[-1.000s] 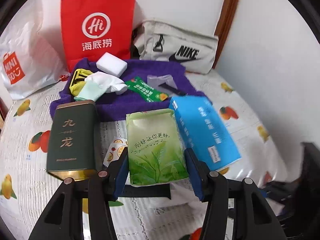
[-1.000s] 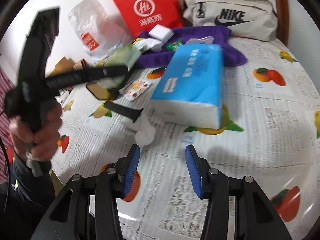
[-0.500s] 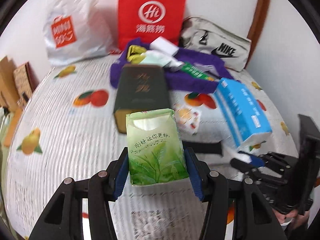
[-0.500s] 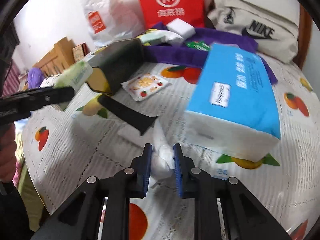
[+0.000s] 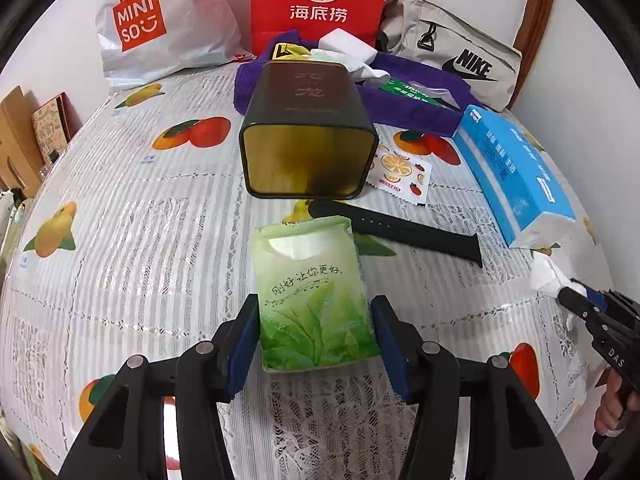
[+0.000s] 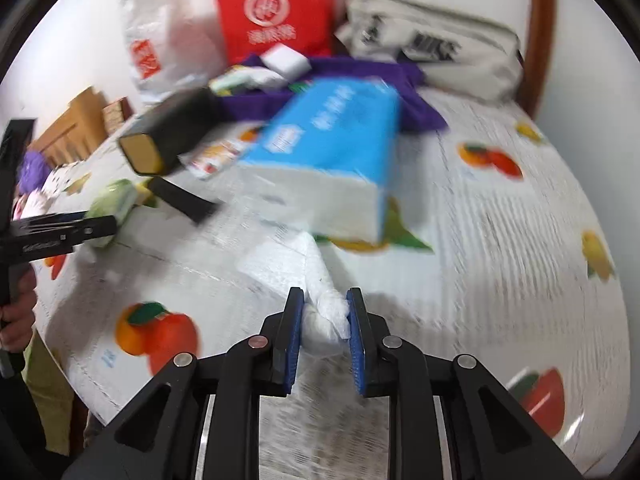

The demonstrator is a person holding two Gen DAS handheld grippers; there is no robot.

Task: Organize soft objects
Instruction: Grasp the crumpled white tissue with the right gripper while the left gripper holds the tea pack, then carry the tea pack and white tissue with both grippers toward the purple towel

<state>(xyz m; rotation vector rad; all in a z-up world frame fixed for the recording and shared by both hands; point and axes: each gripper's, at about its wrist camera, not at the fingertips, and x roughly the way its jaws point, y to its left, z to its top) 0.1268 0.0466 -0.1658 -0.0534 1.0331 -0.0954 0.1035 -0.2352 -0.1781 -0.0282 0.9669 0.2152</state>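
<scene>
On a fruit-print tablecloth [image 5: 132, 240] covering the worktop, the left claw [image 5: 316, 344] has the green tissue pack [image 5: 314, 296] between its blue pads, its jaws opening slightly; the left pad presses the pack's side, while whether the right pad touches cannot be told. The pack's long axis runs straight away from the claw, its torn dispensing slot at the far end. Just beyond that end, a dark tea tin [image 5: 308, 132] lies on its side, its gold base facing the claw. Right of the pack, a black strap [image 5: 400, 232] lies slantwise, and farther right a blue tissue box [image 5: 516, 168] points away from the claw toward a purple cloth [image 5: 412, 108]. At the far right, the right claw [image 6: 325, 320] is clamped on a crumpled white tissue [image 6: 324, 312]; the tissue's loose tail stretches away from the pads toward the near end of the blue box. The right wrist view is blurred.
</scene>
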